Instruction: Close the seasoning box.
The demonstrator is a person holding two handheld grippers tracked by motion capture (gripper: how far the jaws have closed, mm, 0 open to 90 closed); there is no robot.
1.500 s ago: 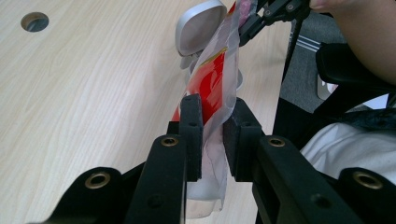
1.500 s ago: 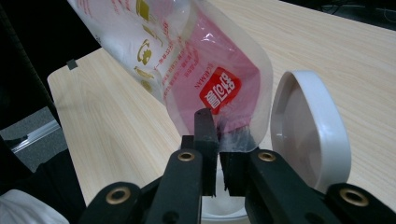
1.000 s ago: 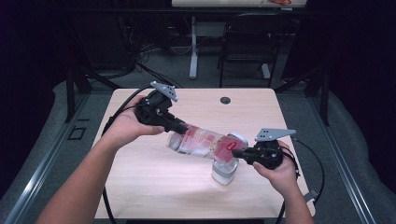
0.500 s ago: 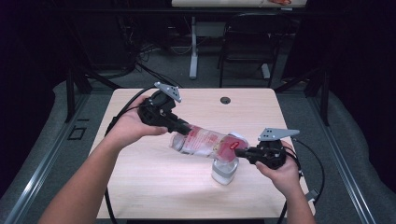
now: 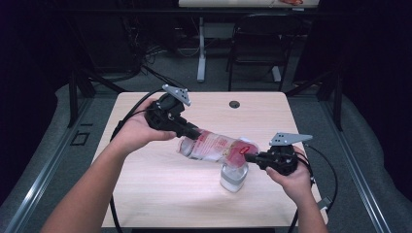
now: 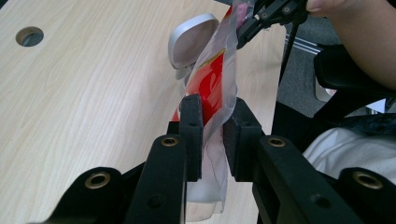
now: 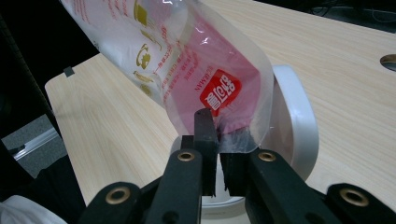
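A clear plastic pouch with red and white print hangs stretched above the table between both grippers. My left gripper is shut on its upper left end; in the left gripper view the pouch is pinched between the pads of the left gripper. My right gripper is shut on the lower right corner of the pouch, pinched at the right gripper over a white cup. The white cup stands upright on the table right under the pouch's lower end; the cup rim shows behind the pouch.
The light wooden table has a round cable hole near its far edge. Black cables trail off both grippers. A chair and desk legs stand beyond the table's far side.
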